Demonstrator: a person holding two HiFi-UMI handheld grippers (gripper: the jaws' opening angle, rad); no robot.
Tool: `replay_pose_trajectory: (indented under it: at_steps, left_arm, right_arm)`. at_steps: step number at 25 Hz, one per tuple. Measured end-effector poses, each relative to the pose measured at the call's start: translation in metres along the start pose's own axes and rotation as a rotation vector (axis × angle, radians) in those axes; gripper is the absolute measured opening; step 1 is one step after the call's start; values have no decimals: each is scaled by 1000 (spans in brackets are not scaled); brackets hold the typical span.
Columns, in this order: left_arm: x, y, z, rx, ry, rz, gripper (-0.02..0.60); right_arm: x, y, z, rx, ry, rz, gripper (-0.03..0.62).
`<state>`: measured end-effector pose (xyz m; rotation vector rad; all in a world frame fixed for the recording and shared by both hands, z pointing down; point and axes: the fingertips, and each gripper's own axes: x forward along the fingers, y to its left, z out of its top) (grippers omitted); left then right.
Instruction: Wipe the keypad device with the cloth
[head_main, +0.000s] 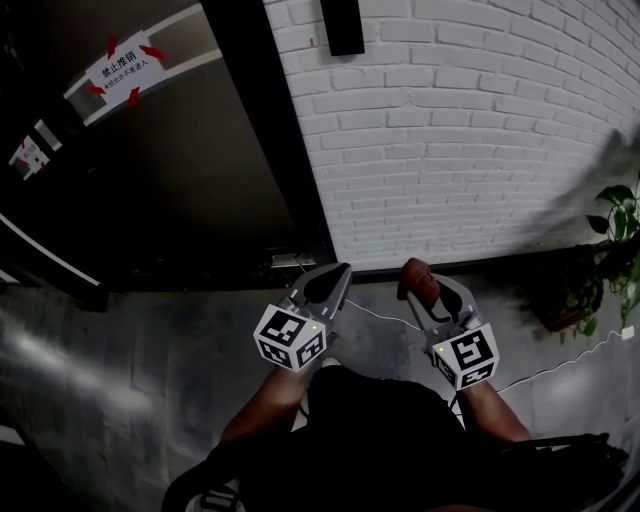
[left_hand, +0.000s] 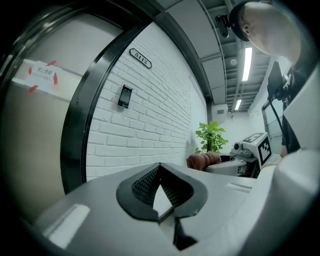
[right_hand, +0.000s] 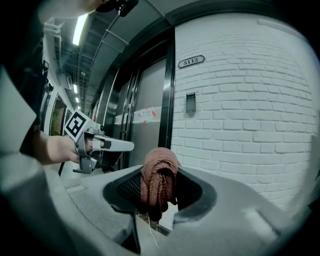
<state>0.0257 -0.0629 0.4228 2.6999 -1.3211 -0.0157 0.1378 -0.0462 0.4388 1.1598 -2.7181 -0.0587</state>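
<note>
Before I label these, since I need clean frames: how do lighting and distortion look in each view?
Head view: dim, dark floor, only the brick wall bright. Left gripper view: heavy fisheye bend, black corners, ceiling light glaring. Right gripper view: same bend; cloth in the right gripper sharp, keypad device tiny.

The left tongs (head_main: 338, 272) and the right tongs (head_main: 422, 283) have pale grey moulded shells, with black ribbed pads (left_hand: 146, 184) set in dark-rimmed hollows. Each carries a white cube (head_main: 291, 338) printed with black square markers and showing a small greenish lit dot. The person wears dark clothing (head_main: 380, 440), and the forearms are unsleeved.
</note>
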Motion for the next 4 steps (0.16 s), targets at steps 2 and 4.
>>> replay_pose_trajectory:
  at_steps: [2,4]
  left_arm:
    - [-1,-2,0,5,-5,0,16]
    - [-3,-4,0,10,-7,-2,16]
  right_arm:
    - [1,1,-2,-2,0,0,140]
    - [1,2,-3,-6,1,-1,140]
